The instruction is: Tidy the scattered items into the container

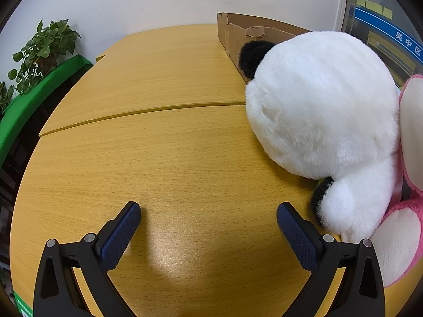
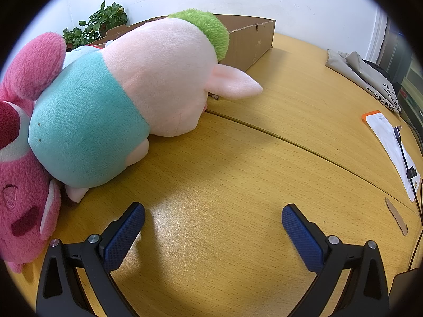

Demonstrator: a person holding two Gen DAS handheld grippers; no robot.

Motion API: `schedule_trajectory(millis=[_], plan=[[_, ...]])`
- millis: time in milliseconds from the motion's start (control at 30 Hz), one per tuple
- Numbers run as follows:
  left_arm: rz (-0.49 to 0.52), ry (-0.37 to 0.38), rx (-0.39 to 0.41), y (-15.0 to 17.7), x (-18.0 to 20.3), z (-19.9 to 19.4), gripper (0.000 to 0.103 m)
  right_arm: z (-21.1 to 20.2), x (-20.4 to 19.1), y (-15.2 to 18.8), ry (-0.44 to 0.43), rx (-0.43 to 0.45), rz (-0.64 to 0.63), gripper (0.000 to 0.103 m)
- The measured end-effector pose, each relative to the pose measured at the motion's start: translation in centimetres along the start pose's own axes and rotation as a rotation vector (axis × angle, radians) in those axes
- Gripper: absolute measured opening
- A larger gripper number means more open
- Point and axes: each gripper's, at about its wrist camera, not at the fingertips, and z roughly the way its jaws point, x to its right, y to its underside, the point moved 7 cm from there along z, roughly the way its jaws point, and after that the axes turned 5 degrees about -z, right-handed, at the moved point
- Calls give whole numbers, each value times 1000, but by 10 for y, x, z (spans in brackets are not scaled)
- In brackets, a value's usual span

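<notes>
White wall is seen behind a wooden bench [image 1: 164, 158], with a potted plant [image 1: 45, 50] at the left edge. On the bench a cardboard box [image 1: 238, 31] is stood at the back, its top open. The left gripper [image 1: 208, 216] is held low over bare wood, its jaws spread wide and holding nothing; a white panda plush [image 1: 322, 105] is laid just to its right, touching a pink plush [image 1: 407, 237]. The right gripper [image 2: 212, 218] is likewise held with jaws apart and empty. To its left a pig plush [image 2: 127, 92] in a teal shirt is laid against the box [image 2: 251, 42] and the pink plush [image 2: 23, 185]. Papers [image 2: 388, 142] and a cable [image 2: 404, 155] are seen at the right.
</notes>
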Motion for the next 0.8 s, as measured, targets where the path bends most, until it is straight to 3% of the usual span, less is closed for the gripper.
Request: schedule_trajectory(millis=[800], plan=[[1,0,0,-3,-3,4,103,0,0,0,0,0,0,103]])
